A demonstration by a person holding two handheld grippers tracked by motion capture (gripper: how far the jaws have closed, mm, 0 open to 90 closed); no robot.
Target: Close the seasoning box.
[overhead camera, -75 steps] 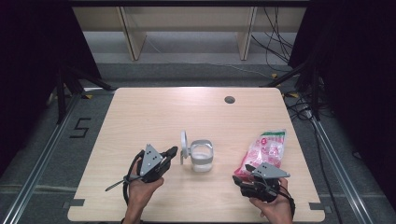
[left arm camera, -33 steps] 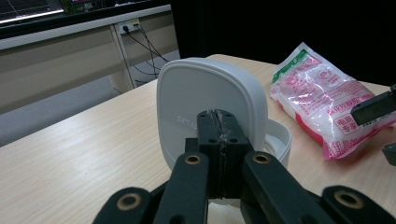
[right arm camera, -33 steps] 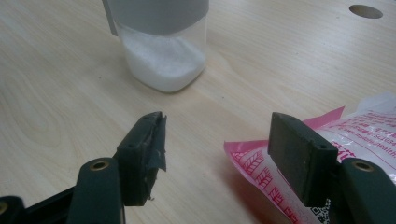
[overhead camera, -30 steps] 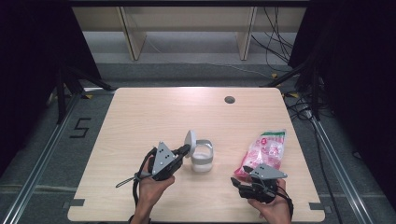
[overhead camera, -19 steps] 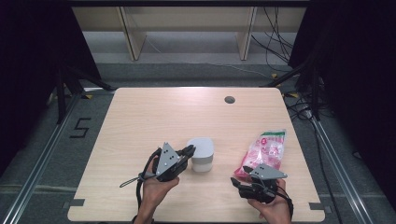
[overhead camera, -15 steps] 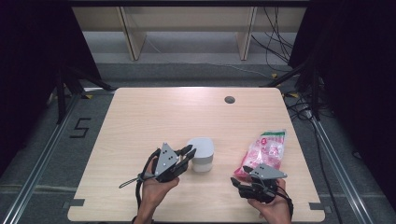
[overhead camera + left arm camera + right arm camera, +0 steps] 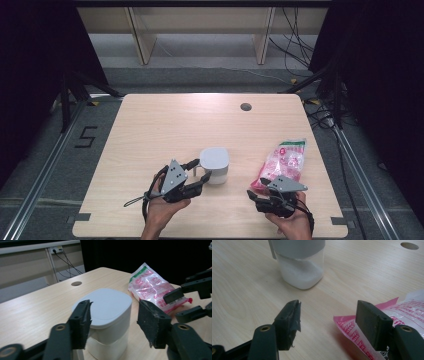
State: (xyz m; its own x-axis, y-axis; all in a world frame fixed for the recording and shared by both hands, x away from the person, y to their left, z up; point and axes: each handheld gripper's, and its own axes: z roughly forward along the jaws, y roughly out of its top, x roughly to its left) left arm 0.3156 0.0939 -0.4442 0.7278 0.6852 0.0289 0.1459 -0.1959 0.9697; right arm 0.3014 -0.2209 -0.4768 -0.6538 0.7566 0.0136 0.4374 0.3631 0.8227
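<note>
A white container (image 7: 214,165) with its grey-white lid (image 7: 105,303) lying flat on top stands at the middle front of the wooden table (image 7: 165,125). White powder fills its clear lower part (image 7: 299,271). My left gripper (image 7: 203,170) is open, one jaw on each side of the container (image 7: 110,325) just below the lid. A pink and white printed bag (image 7: 283,161) lies to the right. My right gripper (image 7: 255,194) is open at the bag's near end; in the right gripper view the bag's corner (image 7: 402,322) sits by the right jaw of the gripper (image 7: 327,320).
A round cable hole (image 7: 245,106) is in the table's far right part. A wooden shelf frame (image 7: 200,30) stands beyond the far edge, with cables (image 7: 300,45) on the floor. The right gripper (image 7: 190,297) also appears beside the bag (image 7: 152,286) in the left gripper view.
The lid, upright and open earlier, now lies shut on the container. My left gripper has moved right up to the container. The right gripper and bag have stayed put.
</note>
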